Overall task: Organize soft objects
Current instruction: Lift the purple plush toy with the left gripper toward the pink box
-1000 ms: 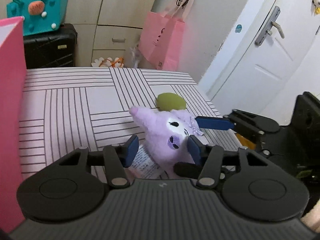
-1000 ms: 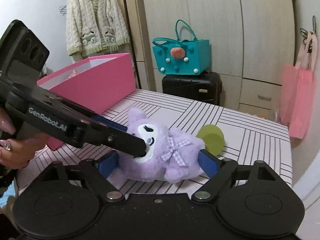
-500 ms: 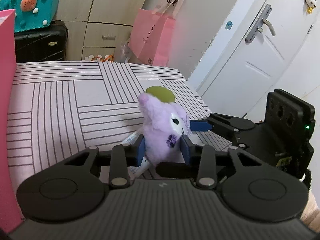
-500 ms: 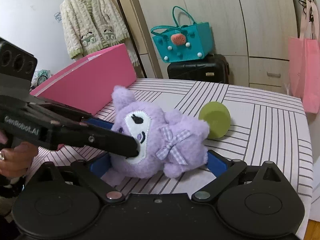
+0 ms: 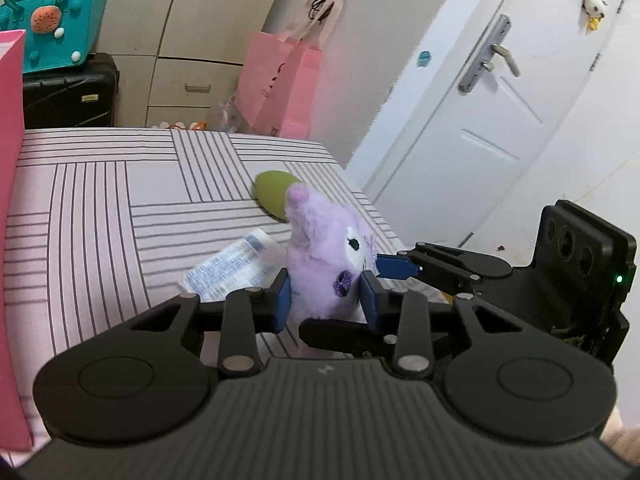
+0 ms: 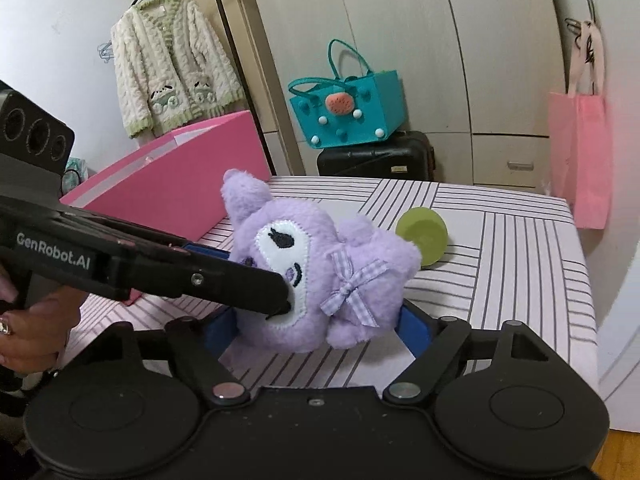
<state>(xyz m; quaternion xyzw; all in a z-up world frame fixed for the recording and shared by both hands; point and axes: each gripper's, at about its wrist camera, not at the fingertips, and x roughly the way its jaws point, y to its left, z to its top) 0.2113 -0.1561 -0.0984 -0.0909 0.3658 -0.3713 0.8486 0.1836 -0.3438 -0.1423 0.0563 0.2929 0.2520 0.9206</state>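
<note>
Left gripper (image 5: 325,300) clamps the plush (image 5: 326,258) by its head, raised above the bed (image 5: 100,208); right gripper (image 6: 316,330) has just been closing around its body, pads not yet pressing.

To do the step well, I judge: keep the left pinch firm, support the body from below, and carry it over the wall of the pink box (image 6: 176,184) before letting go. The left view alone shows a printed packet (image 5: 236,264) behind the plush; the right view alone shows the bow (image 6: 352,288) and the person's hand (image 6: 28,336).
</note>
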